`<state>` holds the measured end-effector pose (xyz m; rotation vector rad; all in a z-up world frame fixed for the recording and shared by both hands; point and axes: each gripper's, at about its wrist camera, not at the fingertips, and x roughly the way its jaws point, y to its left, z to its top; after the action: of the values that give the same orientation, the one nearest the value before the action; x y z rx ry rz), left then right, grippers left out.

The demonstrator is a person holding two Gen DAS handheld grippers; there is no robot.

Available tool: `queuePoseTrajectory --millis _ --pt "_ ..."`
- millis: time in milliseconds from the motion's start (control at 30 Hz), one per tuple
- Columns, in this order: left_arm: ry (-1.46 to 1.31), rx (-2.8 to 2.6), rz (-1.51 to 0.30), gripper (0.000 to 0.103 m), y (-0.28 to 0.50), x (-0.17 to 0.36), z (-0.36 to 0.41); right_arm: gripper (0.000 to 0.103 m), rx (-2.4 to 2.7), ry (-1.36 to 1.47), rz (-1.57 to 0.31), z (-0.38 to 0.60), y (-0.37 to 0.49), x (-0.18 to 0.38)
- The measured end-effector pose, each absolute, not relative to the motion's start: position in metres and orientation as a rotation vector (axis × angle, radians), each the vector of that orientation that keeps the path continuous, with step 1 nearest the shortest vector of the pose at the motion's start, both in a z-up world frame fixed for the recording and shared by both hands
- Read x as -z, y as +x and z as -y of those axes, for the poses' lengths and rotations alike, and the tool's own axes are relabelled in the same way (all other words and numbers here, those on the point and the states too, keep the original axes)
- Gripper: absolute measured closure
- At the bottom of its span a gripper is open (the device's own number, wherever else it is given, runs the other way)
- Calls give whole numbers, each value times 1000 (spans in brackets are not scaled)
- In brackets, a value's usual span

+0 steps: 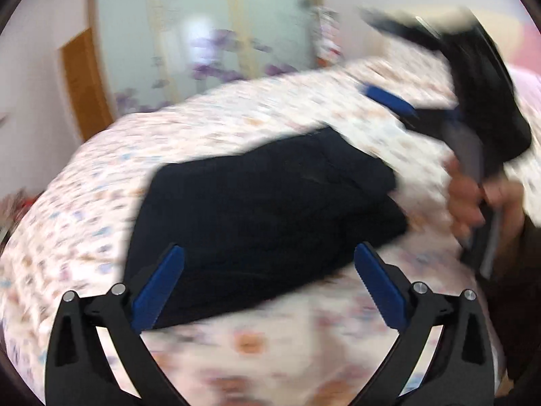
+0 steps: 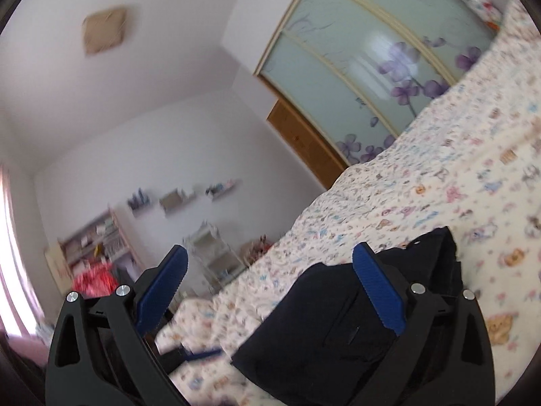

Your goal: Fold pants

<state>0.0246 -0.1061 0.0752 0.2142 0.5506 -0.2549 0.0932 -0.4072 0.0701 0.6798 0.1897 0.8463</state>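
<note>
Pants (image 1: pixel 267 209) lie folded mid-frame on the bed (image 1: pixel 101 182), left gripper (image 1: pixel 268 284) and right gripper (image 2: pixel 268 291) both spread wide, empty; lift clear without snagging cloth

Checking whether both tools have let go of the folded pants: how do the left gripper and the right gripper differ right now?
The left gripper looks down over the folded dark pants; the right gripper is tilted, facing across the room with the pants at its lower right. The left wrist view is badly blurred; the right wrist view is sharper. Shared: both have blue pads, stand open, and grip nothing. The pants lie free on the patterned bedspread.
</note>
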Motion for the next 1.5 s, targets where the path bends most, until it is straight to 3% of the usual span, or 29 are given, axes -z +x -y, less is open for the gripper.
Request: queuePoseTrajectory --millis 333,433,500,600,667,833,933,1000,1067,1200,1367,1500 --pt "-124 51 -439 2 53 -105 30 3 -744 447 -380 346 55 -87" --pt "-103 -18 -497 2 71 -91 33 3 -588 437 -557 344 63 -53" --pt "-60 -65 -623 2 90 -66 32 8 -541 522 -689 355 73 -17" --pt "-116 -50 -853 2 113 -19 20 11 -567 620 -678 370 69 -9" --pt "-261 -31 -825 2 106 -21 -2 10 -543 592 -672 367 68 -23" --pt "-283 -112 -613 2 83 -53 -9 1 -581 608 -502 368 84 -64" --pt "-157 -72 -597 2 86 -59 17 1 -537 654 -606 367 114 -47" --pt "-41 -33 -682 2 101 -44 39 2 -482 658 -686 363 129 -19" --pt "23 -24 -812 2 123 -21 52 2 -484 634 -606 363 120 -8" --pt "-41 -1 -801 2 120 -27 42 2 -469 620 -619 361 114 -17" --pt "-92 -29 -662 2 79 -53 13 2 -444 607 -551 357 66 -45" --pt "51 -31 -553 2 34 -77 13 1 -396 501 -504 338 11 -50"
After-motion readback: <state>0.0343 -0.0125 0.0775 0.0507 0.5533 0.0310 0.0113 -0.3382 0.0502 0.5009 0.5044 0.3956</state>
